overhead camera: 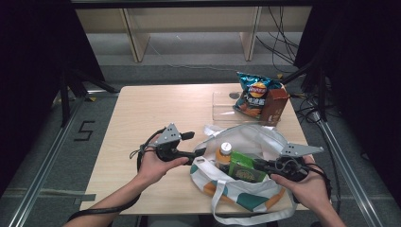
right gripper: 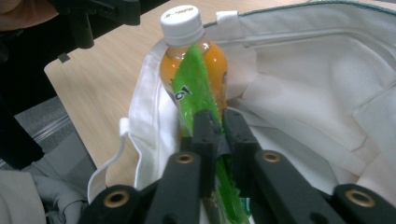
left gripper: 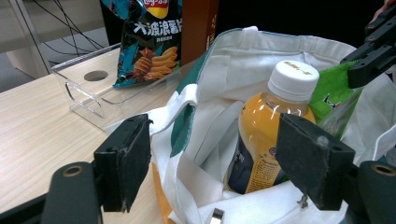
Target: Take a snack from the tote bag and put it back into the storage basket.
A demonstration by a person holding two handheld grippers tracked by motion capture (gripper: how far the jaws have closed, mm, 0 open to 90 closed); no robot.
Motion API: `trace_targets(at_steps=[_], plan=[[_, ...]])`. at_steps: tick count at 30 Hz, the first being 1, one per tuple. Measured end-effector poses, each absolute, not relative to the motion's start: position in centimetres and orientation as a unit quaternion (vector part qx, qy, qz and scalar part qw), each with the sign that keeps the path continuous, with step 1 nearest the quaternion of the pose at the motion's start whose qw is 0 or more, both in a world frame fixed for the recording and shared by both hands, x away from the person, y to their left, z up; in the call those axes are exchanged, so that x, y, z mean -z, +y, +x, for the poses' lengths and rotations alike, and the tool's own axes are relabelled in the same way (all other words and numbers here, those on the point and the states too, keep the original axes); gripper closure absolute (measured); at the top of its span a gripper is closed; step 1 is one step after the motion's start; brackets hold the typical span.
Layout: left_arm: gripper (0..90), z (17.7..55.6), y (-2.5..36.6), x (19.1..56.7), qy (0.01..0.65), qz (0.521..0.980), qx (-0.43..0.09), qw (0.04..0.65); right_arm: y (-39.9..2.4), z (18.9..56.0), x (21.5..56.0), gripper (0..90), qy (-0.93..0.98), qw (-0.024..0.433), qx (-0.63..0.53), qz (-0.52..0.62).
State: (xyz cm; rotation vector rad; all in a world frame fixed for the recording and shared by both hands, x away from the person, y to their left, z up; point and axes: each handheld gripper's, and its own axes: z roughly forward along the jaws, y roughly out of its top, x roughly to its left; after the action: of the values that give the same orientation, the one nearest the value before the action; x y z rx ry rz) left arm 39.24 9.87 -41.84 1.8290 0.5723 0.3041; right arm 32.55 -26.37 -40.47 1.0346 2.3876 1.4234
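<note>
Right hand-held gripper (right gripper: 218,128) clamped on green packet (right gripper: 198,81) beside bottle (right gripper: 187,44) in bag (right gripper: 327,70). Left hand-held gripper (left gripper: 219,163) wide apart at bag rim. Packet print unreadable.

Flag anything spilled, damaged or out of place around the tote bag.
Nothing stands out. The bottle stands capped in the tote bag, the right gripper pinches the green packet intact, and the chips and brown carton lean in the clear tray; no spill.

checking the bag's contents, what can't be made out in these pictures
- Bottle: its base, left gripper view, hidden by the bag's cloth.
- Green packet: its print, right gripper view, seen edge-on; lower end covered by the right gripper.
- Brown carton: label too small, high view.
- Chip bag: top cut off, left gripper view.
</note>
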Motion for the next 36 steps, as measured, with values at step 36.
trace_targets(at_steps=[36], plan=[[26.1, 39.2, 9.9, 41.8, 0.245, 0.777, -0.129, 0.566, -27.6, 33.1, 36.8, 90.0, 0.777, 0.169, -0.517, 0.317]])
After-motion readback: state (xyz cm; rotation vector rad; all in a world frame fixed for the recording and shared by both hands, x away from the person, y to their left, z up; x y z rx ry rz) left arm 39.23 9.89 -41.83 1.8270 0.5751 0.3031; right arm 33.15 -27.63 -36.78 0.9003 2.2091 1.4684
